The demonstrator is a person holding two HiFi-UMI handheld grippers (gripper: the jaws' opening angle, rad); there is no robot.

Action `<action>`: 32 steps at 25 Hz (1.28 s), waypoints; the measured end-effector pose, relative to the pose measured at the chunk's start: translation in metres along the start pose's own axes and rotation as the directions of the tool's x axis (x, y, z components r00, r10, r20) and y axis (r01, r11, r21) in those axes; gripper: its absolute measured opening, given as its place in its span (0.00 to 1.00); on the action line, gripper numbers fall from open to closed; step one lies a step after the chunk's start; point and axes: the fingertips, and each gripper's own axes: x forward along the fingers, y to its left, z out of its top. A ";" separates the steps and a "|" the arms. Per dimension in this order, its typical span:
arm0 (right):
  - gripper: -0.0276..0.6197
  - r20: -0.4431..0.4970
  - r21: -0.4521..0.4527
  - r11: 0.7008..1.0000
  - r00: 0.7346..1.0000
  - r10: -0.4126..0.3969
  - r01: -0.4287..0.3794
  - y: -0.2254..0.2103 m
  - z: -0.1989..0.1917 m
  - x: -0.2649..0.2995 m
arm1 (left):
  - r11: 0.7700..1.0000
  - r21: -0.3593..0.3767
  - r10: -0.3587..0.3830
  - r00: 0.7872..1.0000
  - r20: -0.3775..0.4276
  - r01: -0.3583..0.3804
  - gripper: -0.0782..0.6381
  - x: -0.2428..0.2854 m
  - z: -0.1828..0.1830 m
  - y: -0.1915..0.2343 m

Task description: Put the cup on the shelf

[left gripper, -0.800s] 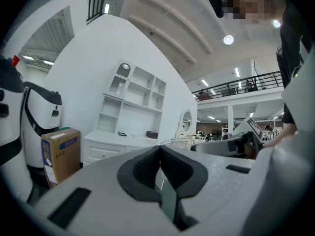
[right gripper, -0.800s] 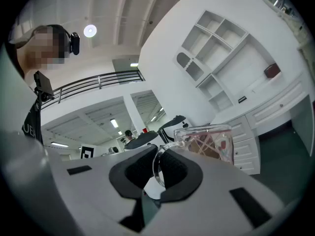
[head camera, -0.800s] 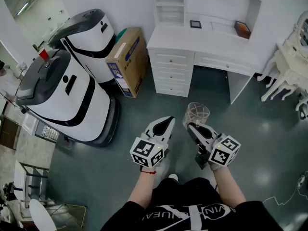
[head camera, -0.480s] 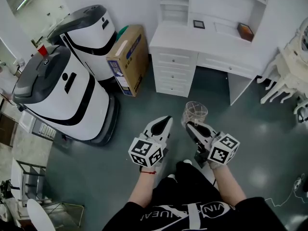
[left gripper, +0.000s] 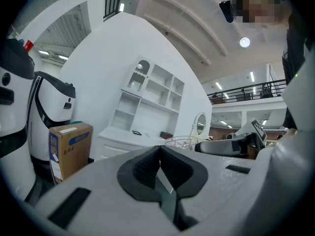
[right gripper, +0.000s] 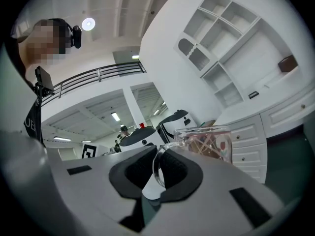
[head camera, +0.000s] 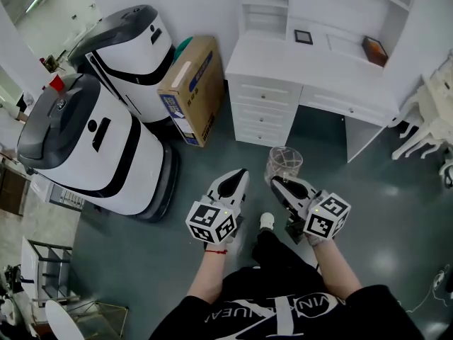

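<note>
Grips the cup (head camera: pixel 284 163) by its handle with the right gripper (head camera: pixel 280 184), jaws narrowed onto the thin glass loop. Carries it upright over the dark floor (head camera: pixel 212 160), just right of the middle of the head view and well short of the shelf (head camera: pixel 265 9) at the upper right. Holds the left gripper (head camera: pixel 237 178) just beside it, jaws pressed together on nothing.

Looks like clear glass: stiff, light enough for one gripper, slick and breakable. Hangs nearly all its weight out ahead of the jaws, so probably wants to swing or tip about that handle. Calls for a level carry and a soft set-down. Seems best held where it is, on the handle loop close to the cup wall. Shows something brownish through the glass in the right gripper view; may be contents, may be the cardboard box (head camera: pixel 187 83) behind, cannot say which.

Against the earlier head view, finds the white desk (head camera: pixel 283 59) and shelf slid toward the right of the frame, with the white machines (head camera: pixel 92 140) shifted only a little. Brings a pale shoe (head camera: pixel 267 220) into view low between the grippers. Leaves cup and both grippers in much the same spot near the lower middle, with the grip unchanged.
</note>
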 end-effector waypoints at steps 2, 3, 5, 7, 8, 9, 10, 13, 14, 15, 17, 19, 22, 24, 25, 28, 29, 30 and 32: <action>0.08 -0.006 -0.007 1.000 1.000 0.010 -0.011 -0.017 0.012 0.015 | 1.000 -0.001 0.000 1.000 -0.003 0.000 0.12 0.023 0.006 0.015; 0.08 -0.008 -0.007 1.000 1.000 0.013 -0.013 -0.026 0.018 0.022 | 1.000 -0.004 -0.001 1.000 -0.006 0.001 0.12 0.034 0.010 0.022; 0.08 -0.012 -0.009 1.000 1.000 0.010 -0.010 -0.046 0.032 0.035 | 1.000 -0.004 -0.009 1.000 -0.013 0.009 0.12 0.058 0.018 0.033; 0.08 -0.015 -0.017 1.000 1.000 0.004 -0.004 -0.067 0.048 0.048 | 1.000 -0.001 -0.016 1.000 -0.015 0.016 0.12 0.082 0.029 0.045; 0.08 -0.014 -0.018 1.000 1.000 0.003 -0.003 -0.077 0.054 0.054 | 1.000 -0.003 -0.016 1.000 -0.014 0.016 0.12 0.094 0.034 0.052; 0.08 -0.012 -0.018 1.000 1.000 0.002 -0.003 -0.087 0.060 0.060 | 1.000 -0.005 -0.016 1.000 -0.013 0.016 0.12 0.106 0.038 0.059; 0.08 -0.010 -0.016 1.000 1.000 0.002 -0.002 -0.097 0.066 0.065 | 1.000 -0.007 -0.016 1.000 -0.013 0.016 0.12 0.117 0.040 0.065; 0.08 -0.007 -0.015 1.000 1.000 0.004 -0.004 -0.126 0.080 0.077 | 1.000 0.000 -0.024 1.000 -0.020 0.024 0.12 0.152 0.045 0.078; 0.08 -0.006 -0.019 1.000 1.000 0.006 -0.006 -0.136 0.085 0.081 | 1.000 0.002 -0.026 0.999 -0.020 0.026 0.12 0.164 0.047 0.082; 0.08 -0.005 -0.025 1.000 1.000 0.008 -0.008 -0.146 0.091 0.085 | 1.000 0.004 -0.028 0.999 -0.018 0.028 0.12 0.176 0.050 0.086; 0.08 -0.004 -0.033 0.999 1.000 0.013 -0.013 -0.162 0.101 0.092 | 0.999 0.006 -0.032 0.999 -0.015 0.032 0.12 0.196 0.054 0.091; 0.08 0.002 -0.032 0.999 1.000 0.016 -0.016 -0.174 0.110 0.096 | 0.999 0.009 -0.038 0.999 -0.020 0.039 0.12 0.212 0.055 0.093; 0.08 0.006 -0.027 1.000 1.000 0.011 -0.011 -0.192 0.117 0.102 | 0.999 0.004 -0.038 0.999 -0.032 0.038 0.12 0.229 0.053 0.099; 0.08 0.004 -0.018 1.000 1.000 0.013 -0.013 -0.199 0.118 0.105 | 1.000 0.000 -0.031 0.999 -0.041 0.031 0.12 0.236 0.051 0.105; 0.08 0.004 -0.013 1.000 1.000 0.014 -0.014 -0.203 0.118 0.107 | 1.000 -0.001 -0.030 0.999 -0.046 0.030 0.12 0.240 0.051 0.107; 0.08 0.005 0.000 1.000 1.000 0.009 -0.009 -0.216 0.121 0.117 | 1.000 0.000 -0.029 0.998 -0.055 0.029 0.12 0.251 0.051 0.117; 0.08 0.004 0.004 1.000 1.000 0.008 -0.008 -0.220 0.121 0.121 | 1.000 -0.003 -0.030 0.998 -0.058 0.029 0.12 0.255 0.051 0.121; 0.08 0.002 0.007 1.000 1.000 0.007 -0.007 -0.223 0.121 0.126 | 1.000 -0.006 -0.031 0.998 -0.061 0.031 0.12 0.259 0.051 0.126; 0.08 0.003 0.008 1.000 1.000 0.005 -0.005 -0.231 0.122 0.136 | 0.999 -0.009 -0.037 0.997 -0.068 0.036 0.12 0.268 0.051 0.137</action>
